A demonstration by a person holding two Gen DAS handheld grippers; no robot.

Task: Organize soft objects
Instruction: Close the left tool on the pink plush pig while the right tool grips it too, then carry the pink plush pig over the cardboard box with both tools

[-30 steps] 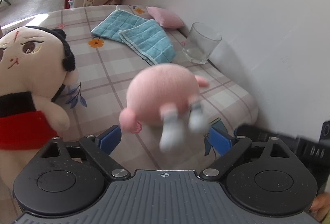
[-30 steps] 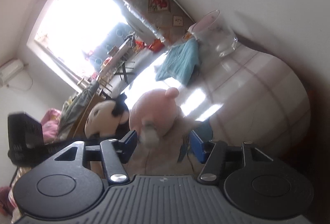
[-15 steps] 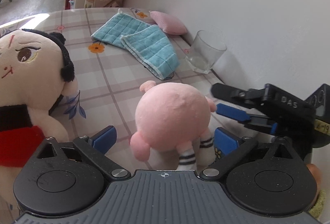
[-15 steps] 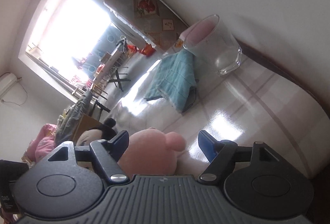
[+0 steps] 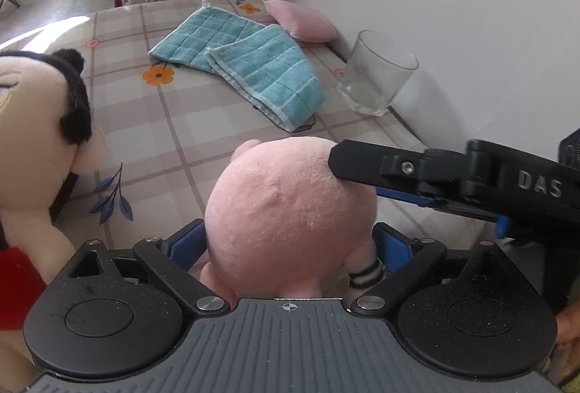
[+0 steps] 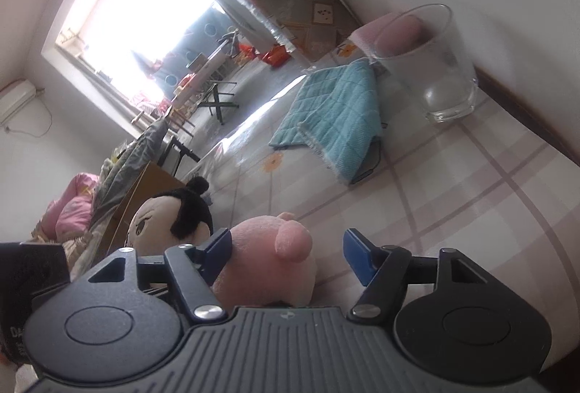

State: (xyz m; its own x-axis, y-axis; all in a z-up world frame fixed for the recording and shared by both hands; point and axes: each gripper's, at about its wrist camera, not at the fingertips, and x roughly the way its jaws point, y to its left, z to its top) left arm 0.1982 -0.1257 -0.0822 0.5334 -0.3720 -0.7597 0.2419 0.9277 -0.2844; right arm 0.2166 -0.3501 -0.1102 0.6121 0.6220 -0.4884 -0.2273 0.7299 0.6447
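Grasping of the pink plush (image 5: pixel 290 197) is in hand: it sits on the bench (image 5: pixel 152 139) between the left tool's (image 5: pixel 290 242) wide jaws, just closing, pads at its flanks, no squeeze evident. The right tool (image 6: pixel 286 248), also just closing, straddles it loosely; only the left view shows its finger lying on the plush's head. Next, I judge: firm the pinch, then lift toward the doll (image 5: pixel 32 125) or the blue towels (image 5: pixel 253 67) beyond.

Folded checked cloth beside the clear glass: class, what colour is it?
Light blue with white grid lines; clearest in the left wrist view.
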